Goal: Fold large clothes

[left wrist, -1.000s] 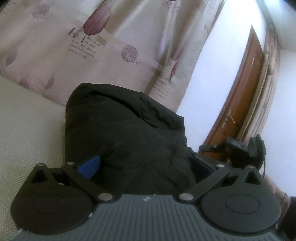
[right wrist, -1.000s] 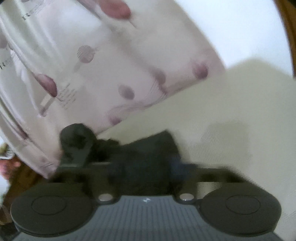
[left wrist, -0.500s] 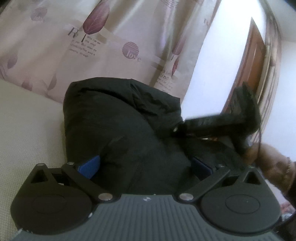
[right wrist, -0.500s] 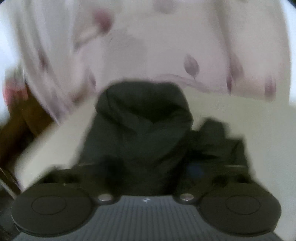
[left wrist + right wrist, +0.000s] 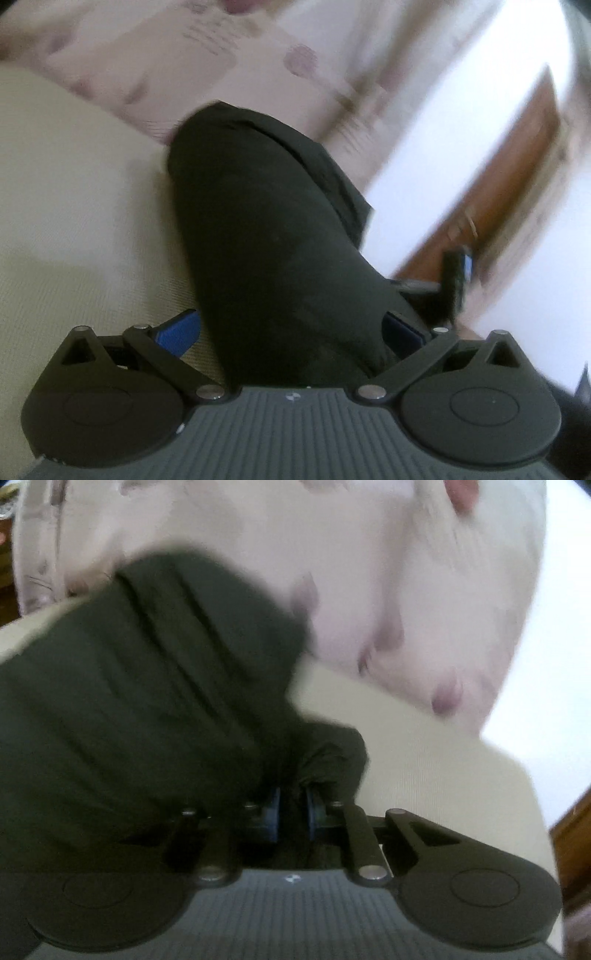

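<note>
A large black garment (image 5: 273, 240) lies bunched on a cream bed surface (image 5: 74, 221). My left gripper (image 5: 291, 328) is open, its blue pads (image 5: 177, 328) wide apart with the black cloth lying between them. In the right wrist view the same black garment (image 5: 147, 686) fills the left half. My right gripper (image 5: 291, 812) is shut on a fold of the black garment, its blue pads (image 5: 273, 812) close together with cloth pinched between. The other gripper (image 5: 456, 273) shows at the right of the left wrist view. Both views are motion-blurred.
A pale curtain with purple leaf prints (image 5: 221, 62) hangs behind the bed and also shows in the right wrist view (image 5: 369, 572). A white wall (image 5: 443, 129) and a brown wooden door (image 5: 517, 177) stand to the right.
My right gripper has closed on a fold of the black garment. The left wrist view has tilted; the garment now looks longer and narrower. The other gripper sits lower at the right.
</note>
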